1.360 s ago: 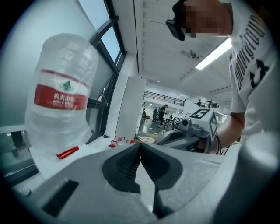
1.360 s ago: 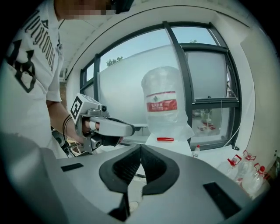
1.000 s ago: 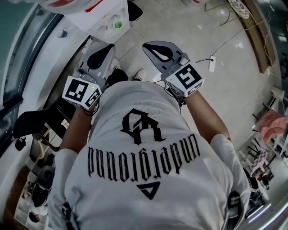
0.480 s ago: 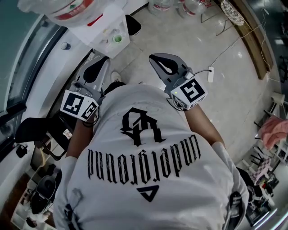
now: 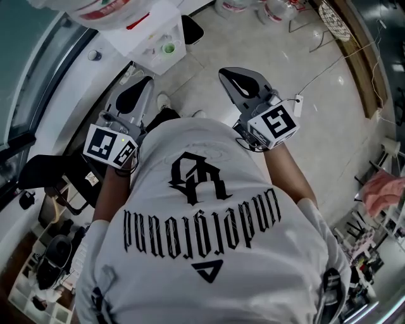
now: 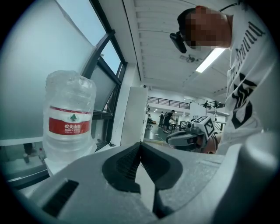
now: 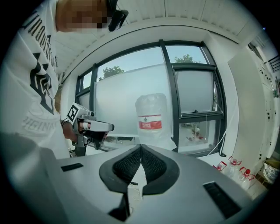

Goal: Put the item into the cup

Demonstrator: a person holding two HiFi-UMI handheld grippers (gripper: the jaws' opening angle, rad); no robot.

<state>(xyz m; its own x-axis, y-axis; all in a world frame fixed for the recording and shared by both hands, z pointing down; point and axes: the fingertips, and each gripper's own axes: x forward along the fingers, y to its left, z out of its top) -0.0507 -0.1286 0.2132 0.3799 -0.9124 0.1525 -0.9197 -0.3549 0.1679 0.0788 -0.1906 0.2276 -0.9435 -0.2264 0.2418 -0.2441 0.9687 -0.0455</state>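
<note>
I hold both grippers at chest height in front of a white T-shirt with black print. My left gripper (image 5: 147, 81) is shut with nothing between its pads; its tips meet in the left gripper view (image 6: 140, 144). My right gripper (image 5: 223, 71) is likewise shut and empty (image 7: 141, 146). A small green cup (image 5: 168, 47) stands on a low white table (image 5: 142, 28) ahead of the left gripper, well apart from both. No loose item for the cup can be made out. Each gripper shows in the other's view: the right gripper (image 6: 192, 135), the left gripper (image 7: 89, 127).
A large water bottle with a red label (image 6: 68, 122) (image 7: 152, 120) stands by the window. A black chair (image 5: 47, 177) is at the left. A white plug on a cable (image 5: 297, 104) lies on the tiled floor, and bottles (image 5: 266, 9) stand further off.
Both grippers stay shut. The right gripper has drifted to the right in the head view, and both hands have come up slightly; the table and cup sit a little differently in the picture.
</note>
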